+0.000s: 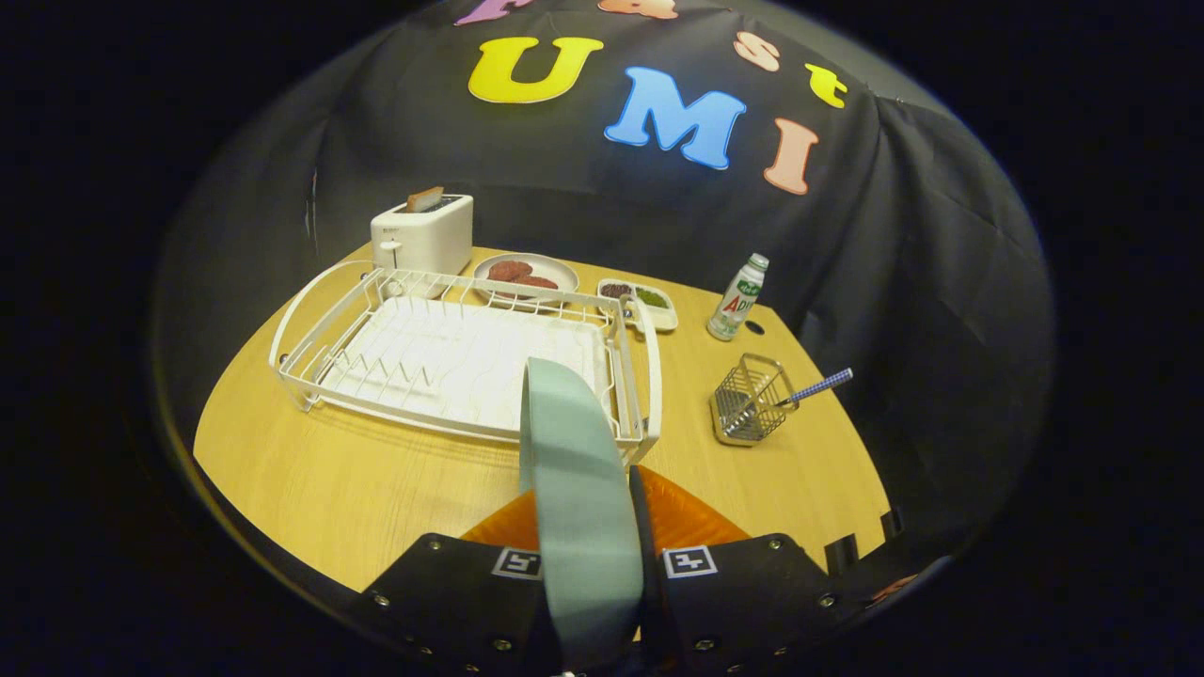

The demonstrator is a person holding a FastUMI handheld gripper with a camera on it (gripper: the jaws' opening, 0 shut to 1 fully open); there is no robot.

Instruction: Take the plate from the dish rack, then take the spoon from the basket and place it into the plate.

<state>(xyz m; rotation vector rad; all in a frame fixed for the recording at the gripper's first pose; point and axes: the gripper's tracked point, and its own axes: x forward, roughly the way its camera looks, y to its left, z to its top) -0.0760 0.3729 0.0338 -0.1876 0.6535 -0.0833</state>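
A pale green plate (576, 489) stands on edge between my fingers, held above the wooden table (310, 489) in front of the white wire dish rack (461, 362). My gripper (588, 555) is shut on the plate's rim, both fingers pressing its faces. The rack's slots behind it hold nothing. Off to the right of the rack stands a small wire basket (748, 400) with a spoon (814, 387) leaning in it, its blue checked handle sticking out to the right.
Behind the rack stand a white toaster (423, 235) with a slice of bread, a plate of red patties (525, 275) and a small two-part dish (640, 299). A small bottle (738, 297) stands behind the basket. The table's edge curves near on the left and right.
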